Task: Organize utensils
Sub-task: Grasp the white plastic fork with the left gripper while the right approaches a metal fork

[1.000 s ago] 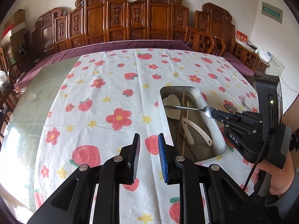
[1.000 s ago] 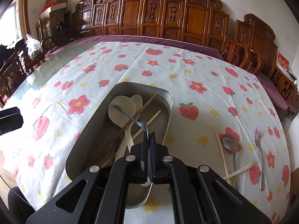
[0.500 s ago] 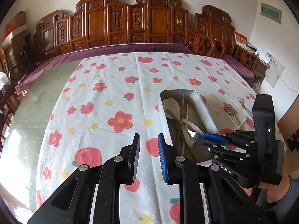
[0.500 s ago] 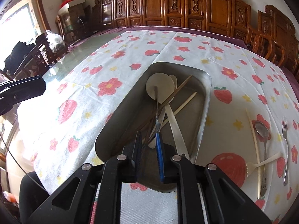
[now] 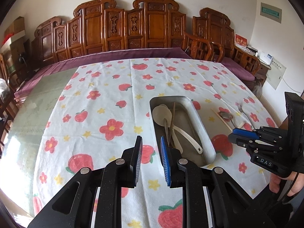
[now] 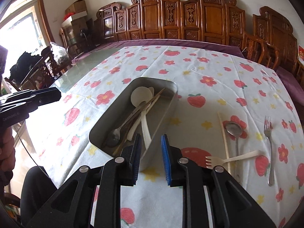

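A metal tray (image 6: 172, 87) (image 5: 201, 125) on the flowered cloth holds white plastic spoons (image 6: 141, 95), wooden chopsticks and a metal spoon (image 6: 115, 134). Right of it on the cloth lie a metal spoon (image 6: 234, 131), a metal fork (image 6: 268, 131), a white plastic fork (image 6: 233, 158) and a pale chopstick (image 6: 224, 133). My right gripper (image 6: 151, 158) is open and empty, just before the tray's near end; in the left wrist view (image 5: 240, 135) it hovers right of the tray. My left gripper (image 5: 151, 160) is open and empty, left of the tray's near end.
The table (image 5: 38, 102) has bare glass to the left of the cloth. Carved wooden chairs (image 5: 152, 28) line the far side. More chairs, a bag and boxes (image 6: 57, 53) stand at the left by a window.
My right gripper carried the metal spoon down into the tray, opened and let it go, then drew back to the right. The left gripper has stayed still and open.
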The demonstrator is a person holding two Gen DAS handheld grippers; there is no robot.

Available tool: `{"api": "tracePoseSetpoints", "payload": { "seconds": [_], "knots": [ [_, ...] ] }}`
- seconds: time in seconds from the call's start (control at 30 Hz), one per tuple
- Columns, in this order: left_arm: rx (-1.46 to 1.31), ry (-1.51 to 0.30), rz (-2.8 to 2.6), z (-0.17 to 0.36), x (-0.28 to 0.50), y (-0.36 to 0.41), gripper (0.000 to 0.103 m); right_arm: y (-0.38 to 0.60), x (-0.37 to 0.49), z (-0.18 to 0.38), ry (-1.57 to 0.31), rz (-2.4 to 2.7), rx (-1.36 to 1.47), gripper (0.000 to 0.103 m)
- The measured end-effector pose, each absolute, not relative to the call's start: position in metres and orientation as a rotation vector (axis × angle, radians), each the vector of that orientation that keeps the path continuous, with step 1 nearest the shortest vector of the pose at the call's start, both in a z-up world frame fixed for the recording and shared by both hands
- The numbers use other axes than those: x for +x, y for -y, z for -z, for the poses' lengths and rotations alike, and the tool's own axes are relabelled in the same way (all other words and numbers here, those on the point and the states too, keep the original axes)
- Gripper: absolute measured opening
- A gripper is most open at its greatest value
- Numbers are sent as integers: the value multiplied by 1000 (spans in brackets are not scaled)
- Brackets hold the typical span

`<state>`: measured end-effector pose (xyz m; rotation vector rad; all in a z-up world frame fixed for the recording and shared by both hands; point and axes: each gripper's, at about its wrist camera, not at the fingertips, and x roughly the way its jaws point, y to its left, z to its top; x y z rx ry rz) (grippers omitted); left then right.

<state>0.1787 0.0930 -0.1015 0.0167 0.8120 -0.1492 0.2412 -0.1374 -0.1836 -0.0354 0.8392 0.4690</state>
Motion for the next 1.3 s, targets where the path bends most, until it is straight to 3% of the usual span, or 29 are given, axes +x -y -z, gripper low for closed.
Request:
{"api": "tracePoseSetpoints", "payload": {
  "seconds": [0.77,1.3],
  "knots": [
    [30,-847,250,86,195,13,24,304,235,175,-859,-289,30,23],
    [77,-1016,376,152,248,88,28,340,267,227,-947,-245,36,23]
  ]
}}
